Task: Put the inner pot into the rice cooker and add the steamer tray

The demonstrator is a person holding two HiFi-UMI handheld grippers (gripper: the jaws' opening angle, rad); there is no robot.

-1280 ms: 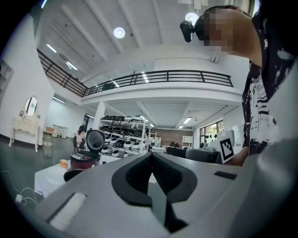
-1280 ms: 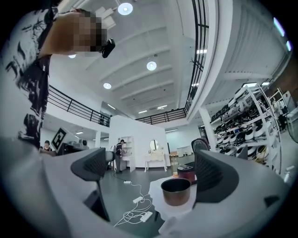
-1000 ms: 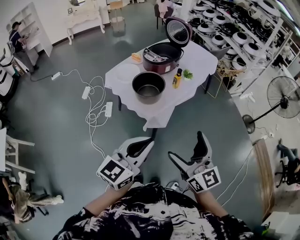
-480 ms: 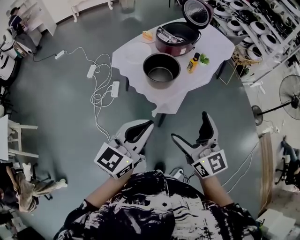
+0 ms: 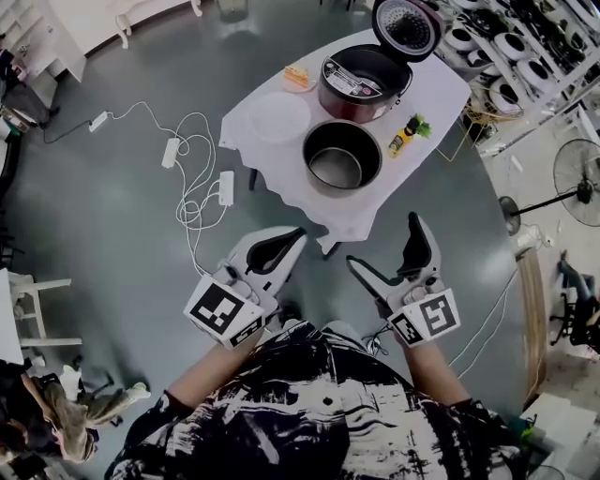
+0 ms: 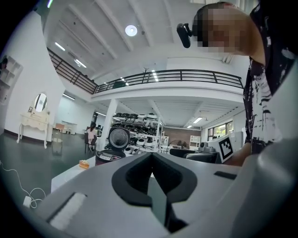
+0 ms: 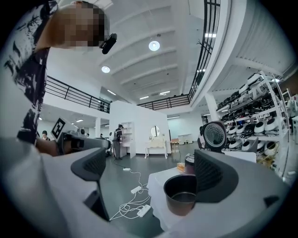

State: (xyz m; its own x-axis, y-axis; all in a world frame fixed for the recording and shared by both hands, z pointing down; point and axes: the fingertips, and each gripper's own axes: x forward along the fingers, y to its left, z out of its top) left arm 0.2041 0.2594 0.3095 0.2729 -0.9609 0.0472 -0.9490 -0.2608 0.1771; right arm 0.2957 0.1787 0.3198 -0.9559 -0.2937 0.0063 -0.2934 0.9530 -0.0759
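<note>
Head view: the inner pot is standing empty on the white-clothed table, just in front of the rice cooker, whose lid is standing open; a white round tray is lying to the pot's left, and a yellow bottle is lying to its right; both tools are hovering over the floor, well short of the table; the left gripper is showing its jaws pressed together, and the right gripper is spreading its jaws wide.

Left gripper view: the left gripper is holding nothing, its jaws meeting; the rice cooker is sitting far ahead.

Right gripper view: the right gripper is gaping wide and gripping nothing; the inner pot is showing between the jaws, apart from them, on the table; cables are trailing over the floor.
</note>
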